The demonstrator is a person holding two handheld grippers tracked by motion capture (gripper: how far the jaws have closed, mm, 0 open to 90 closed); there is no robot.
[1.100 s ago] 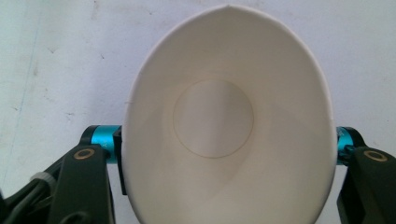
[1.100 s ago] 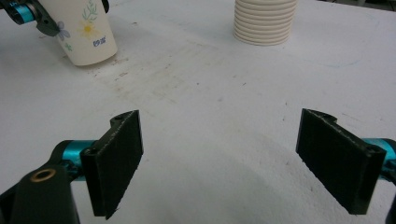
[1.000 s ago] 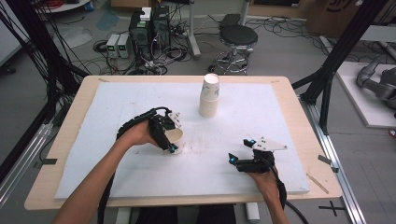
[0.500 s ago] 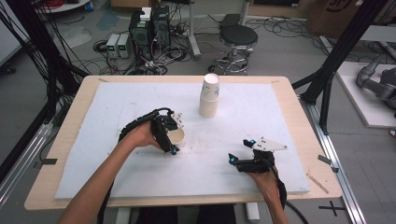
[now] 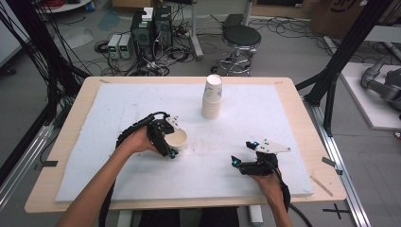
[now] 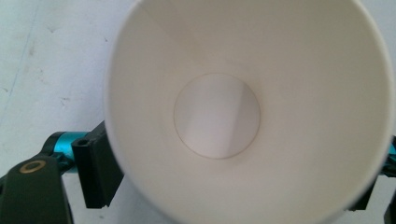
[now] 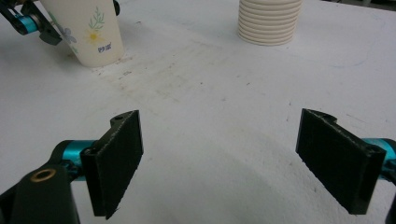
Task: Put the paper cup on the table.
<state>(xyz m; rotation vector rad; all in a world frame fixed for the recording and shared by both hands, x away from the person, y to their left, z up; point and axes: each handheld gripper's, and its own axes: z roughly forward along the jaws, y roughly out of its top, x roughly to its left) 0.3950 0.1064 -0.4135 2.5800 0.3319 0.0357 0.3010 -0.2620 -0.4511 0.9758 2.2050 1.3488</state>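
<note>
Two sets of tongs working: the person is holding one in each hand over the counter.
Counter (image 5: 283, 87): wooden top carrying a white foam sheet (image 5: 118, 109), which is showing scuffs and grey marks near the middle.
Cup stack (image 5: 212, 97): paper cups nested, sitting upright toward the far middle of the sheet, well apart from both hands; the right gripper view is showing its ribbed lower rims.
Single paper cup (image 5: 177, 139): standing mouth-up on the sheet left of centre, near the stack but clear of it. The right gripper view is showing its base touching the sheet and a flower print on its side. The left gripper view is looking straight down into it; nothing is lying inside.
Left tongs (image 5: 166, 138): jaws sitting on either side of the cup just under its rim and seeming to be pinching the wall.
Right tongs (image 5: 242, 152): jaws spread wide, holding nothing, resting low over the sheet on the near right side.
Progress, as judged: one cup is already standing apart from the stack, so separation looks done for this cup. Letting go of it appears to be what is remaining, with the stack waiting for further pulls.
</note>
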